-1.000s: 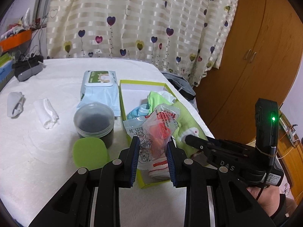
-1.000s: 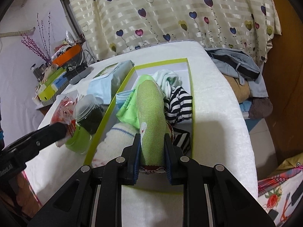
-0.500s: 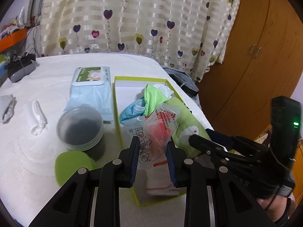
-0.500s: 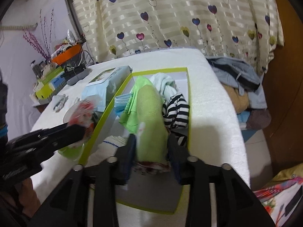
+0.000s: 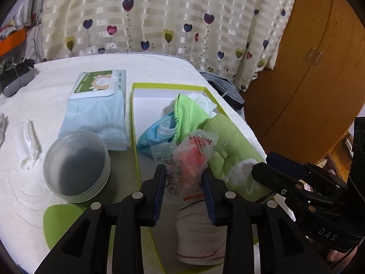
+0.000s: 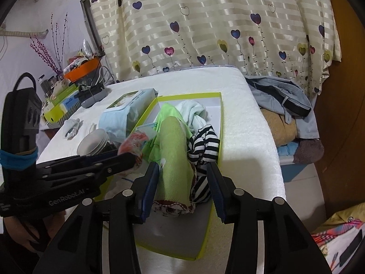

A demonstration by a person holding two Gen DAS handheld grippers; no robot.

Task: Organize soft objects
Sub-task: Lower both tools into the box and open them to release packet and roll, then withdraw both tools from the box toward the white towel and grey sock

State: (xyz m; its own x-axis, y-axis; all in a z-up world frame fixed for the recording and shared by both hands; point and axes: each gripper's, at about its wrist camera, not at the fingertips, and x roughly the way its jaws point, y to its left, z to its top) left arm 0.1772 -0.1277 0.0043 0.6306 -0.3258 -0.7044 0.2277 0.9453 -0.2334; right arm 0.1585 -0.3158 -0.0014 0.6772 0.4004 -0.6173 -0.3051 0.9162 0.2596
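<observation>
Drop-off step: crinkly packet [image 5: 194,157] is held over the green-rimmed box [image 5: 168,86] between the just-widening left gripper [image 5: 183,190] jaws, green sock [image 6: 174,159] lies freed inside the just-spread right gripper [image 6: 182,182]; next, both withdrawn.

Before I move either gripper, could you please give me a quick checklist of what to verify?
1. Right gripper has let go of the green sock: ok, its jaws have just been opening, with gaps on both sides.
2. Green sock lies in the box: ok.
3. Plastic packet sits between the left gripper jaws, which have just been opening: ok.
4. Plastic packet is above the box: ok.
5. Grippers are clear of each other: cannot tell.
</observation>
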